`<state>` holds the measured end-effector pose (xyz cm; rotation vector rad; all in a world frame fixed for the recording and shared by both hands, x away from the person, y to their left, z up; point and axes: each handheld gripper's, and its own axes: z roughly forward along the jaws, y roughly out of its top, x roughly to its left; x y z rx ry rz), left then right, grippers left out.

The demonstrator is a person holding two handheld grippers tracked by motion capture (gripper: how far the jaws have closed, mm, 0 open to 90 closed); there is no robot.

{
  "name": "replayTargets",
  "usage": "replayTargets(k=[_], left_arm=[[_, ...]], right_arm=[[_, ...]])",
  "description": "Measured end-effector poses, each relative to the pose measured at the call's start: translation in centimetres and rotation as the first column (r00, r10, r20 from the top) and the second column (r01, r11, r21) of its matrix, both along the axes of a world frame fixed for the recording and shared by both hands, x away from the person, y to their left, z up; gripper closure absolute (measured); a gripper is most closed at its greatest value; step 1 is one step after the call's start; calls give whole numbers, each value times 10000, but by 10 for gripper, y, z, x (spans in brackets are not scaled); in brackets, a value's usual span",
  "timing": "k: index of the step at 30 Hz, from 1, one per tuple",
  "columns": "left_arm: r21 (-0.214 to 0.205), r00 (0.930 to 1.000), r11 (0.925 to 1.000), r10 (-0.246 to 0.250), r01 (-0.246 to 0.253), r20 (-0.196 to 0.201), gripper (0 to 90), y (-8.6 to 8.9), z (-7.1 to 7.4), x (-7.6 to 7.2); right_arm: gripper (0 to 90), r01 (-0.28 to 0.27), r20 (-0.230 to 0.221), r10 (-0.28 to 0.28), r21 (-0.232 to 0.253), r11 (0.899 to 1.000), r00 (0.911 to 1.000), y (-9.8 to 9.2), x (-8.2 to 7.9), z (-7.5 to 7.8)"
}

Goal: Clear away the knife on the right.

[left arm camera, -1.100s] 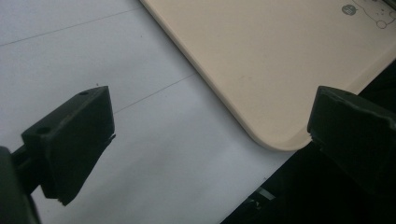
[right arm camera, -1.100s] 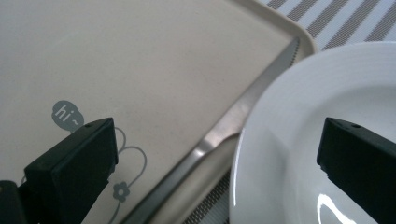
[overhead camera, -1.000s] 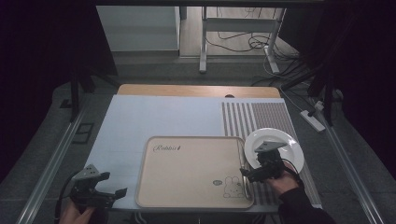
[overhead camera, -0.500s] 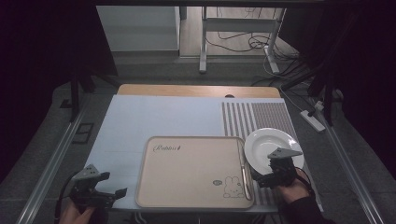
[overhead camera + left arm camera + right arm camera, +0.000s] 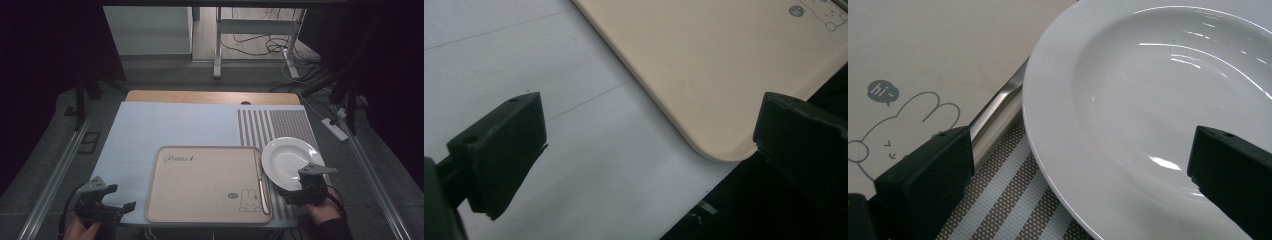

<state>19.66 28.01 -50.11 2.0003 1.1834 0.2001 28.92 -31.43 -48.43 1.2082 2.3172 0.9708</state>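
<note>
Your right gripper (image 5: 303,192) is spread wide and gripping nothing, jaws straddling the near rim of the white plate (image 5: 291,159) without clearly touching it. The plate sits on the striped mat (image 5: 280,125), just right of the beige tray (image 5: 207,182), with a metal utensil (image 5: 997,112) lying along the tray's edge. Your left gripper (image 5: 107,207) is also gaping wide, empty, hovering over the table's near left corner beside the tray.

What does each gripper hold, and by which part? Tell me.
Nothing. The right gripper is open at the plate's near rim; the left gripper is open over the table.
</note>
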Motion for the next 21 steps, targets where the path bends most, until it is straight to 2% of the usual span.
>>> replayTargets(k=[9,16,21], left_arm=[[11,10000,10000,6,-6,2,17,0,0,0],[18,10000,10000,13,-13,8,17,0,0,0],[-2,10000,10000,-4,4,4,17,0,0,1]], right_arm=[[0,277,4,-277,120,9995,9996,-8,-5,2],[0,546,-78,-546,9,9985,9985,-15,-11,4],[0,490,-211,-490,4,9988,9986,-16,-11,3]])
